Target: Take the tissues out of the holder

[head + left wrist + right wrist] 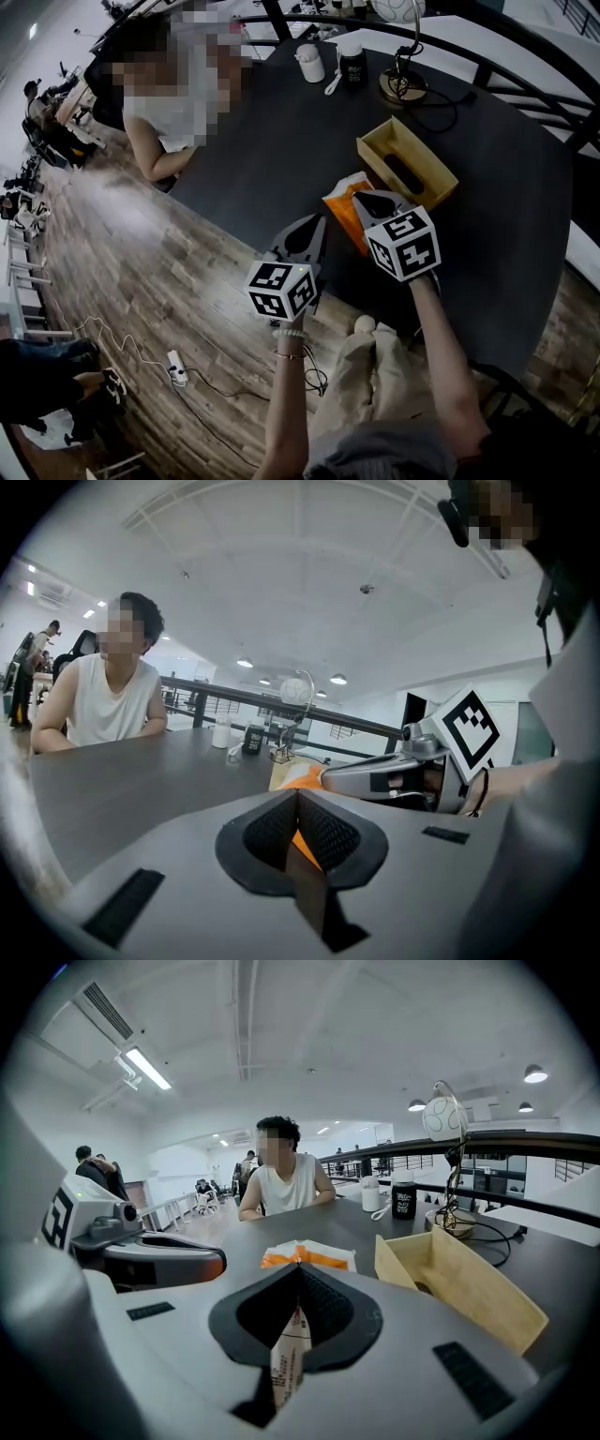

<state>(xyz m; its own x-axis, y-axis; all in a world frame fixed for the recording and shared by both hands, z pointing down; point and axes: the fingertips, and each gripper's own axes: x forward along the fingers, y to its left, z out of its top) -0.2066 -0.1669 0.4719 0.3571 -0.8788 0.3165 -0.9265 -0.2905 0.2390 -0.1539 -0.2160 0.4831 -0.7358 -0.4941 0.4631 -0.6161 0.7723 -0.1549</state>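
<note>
Orange-and-white tissue pack (343, 200) is out, just beside the wooden holder (386, 178), with left gripper (298, 803) and right gripper (298, 1279) both clamped on its edges; it looks light, soft and slippery, so grip the wrapper seam.

- Wide dark grey round tabletop (281, 141), matte, over a grey-brown wood-plank floor (141, 272).
- Black curved metal railing (539, 1140) just behind the table.
- White ceiling (309, 1035) with a long bright strip light (147, 1068) and round recessed lamps (535, 1073).
- White power strip (175, 367) with a thin trailing cable on the planks.
</note>
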